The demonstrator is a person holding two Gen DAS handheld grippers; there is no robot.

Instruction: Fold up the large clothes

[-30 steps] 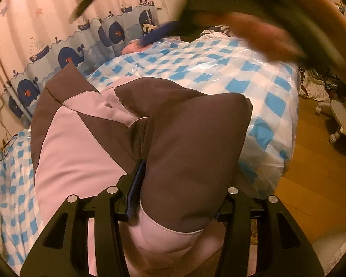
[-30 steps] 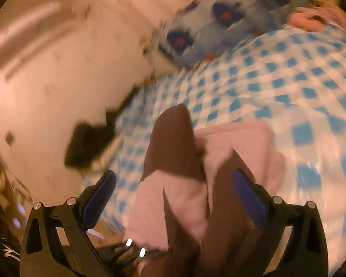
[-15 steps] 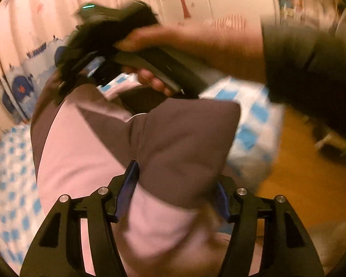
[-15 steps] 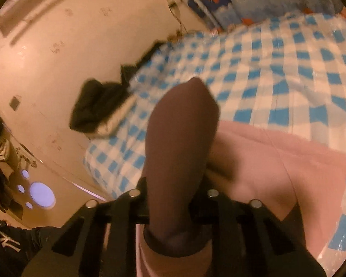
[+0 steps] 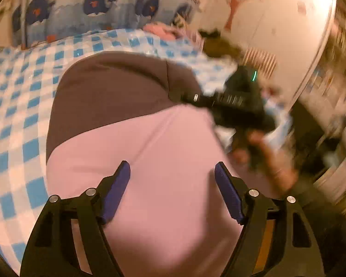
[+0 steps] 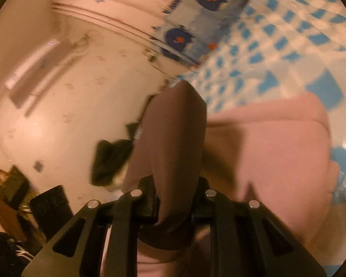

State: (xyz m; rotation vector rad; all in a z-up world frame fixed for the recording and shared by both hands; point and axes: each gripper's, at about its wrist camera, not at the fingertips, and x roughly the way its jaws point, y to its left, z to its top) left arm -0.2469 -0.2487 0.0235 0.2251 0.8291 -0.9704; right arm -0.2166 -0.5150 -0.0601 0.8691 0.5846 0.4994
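Blue-and-white checked plastic sheet (image 5: 16, 106) at left, pink-and-brown fabric garment (image 5: 163, 152) mid-frame on it — left gripper (image 5: 171, 180) above the pink panel, jaws opening, gripping nothing. Right gripper (image 6: 174, 198) — clamped tight on the garment's brown fold, lower centre.

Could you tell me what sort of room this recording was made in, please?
Probably a child's bedroom: a checked blue-and-white cover over what looks like a bed, a whale-print curtain behind it, and a tree decal on the wall.

The garment (image 5: 131, 143) lies on the checked cover (image 5: 18, 106), whale-print curtain (image 5: 92, 11) behind.
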